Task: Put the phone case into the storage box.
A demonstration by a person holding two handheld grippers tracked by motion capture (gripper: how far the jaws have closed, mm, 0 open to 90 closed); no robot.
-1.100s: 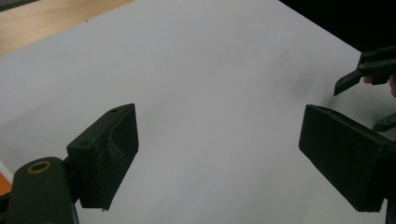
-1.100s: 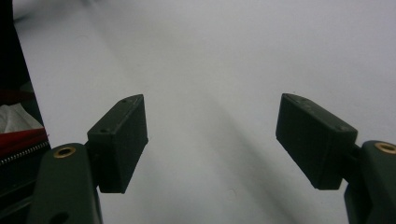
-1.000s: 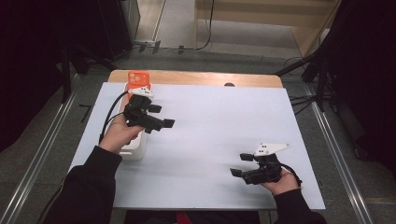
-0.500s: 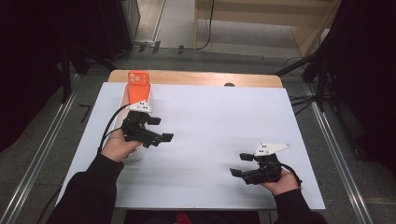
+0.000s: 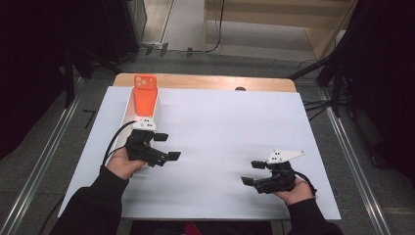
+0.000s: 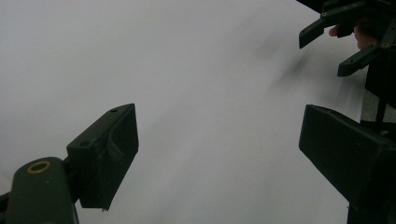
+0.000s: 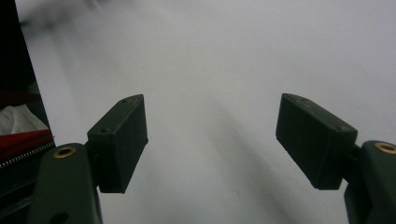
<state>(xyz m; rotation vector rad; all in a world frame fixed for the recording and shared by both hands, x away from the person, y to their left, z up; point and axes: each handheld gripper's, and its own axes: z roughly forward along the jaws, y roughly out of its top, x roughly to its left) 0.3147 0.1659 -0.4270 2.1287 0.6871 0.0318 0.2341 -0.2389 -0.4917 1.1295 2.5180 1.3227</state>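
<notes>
Just orange phone (image 5: 145, 95) in white tray (image 5: 131, 110)

The left gripper (image 5: 167, 147) is now nearer the person's edge of the table (image 5: 235, 122), drawn back from the orange phone (image 5: 146, 95). A second ago it overlapped the phone's near end and the white stand (image 5: 131, 110) beneath; now the whole phone lies clear beyond its grey plate. Its open, empty jaws point across the bare white surface, toward the right gripper (image 5: 254, 172) that appears in the left gripper view.
</notes>
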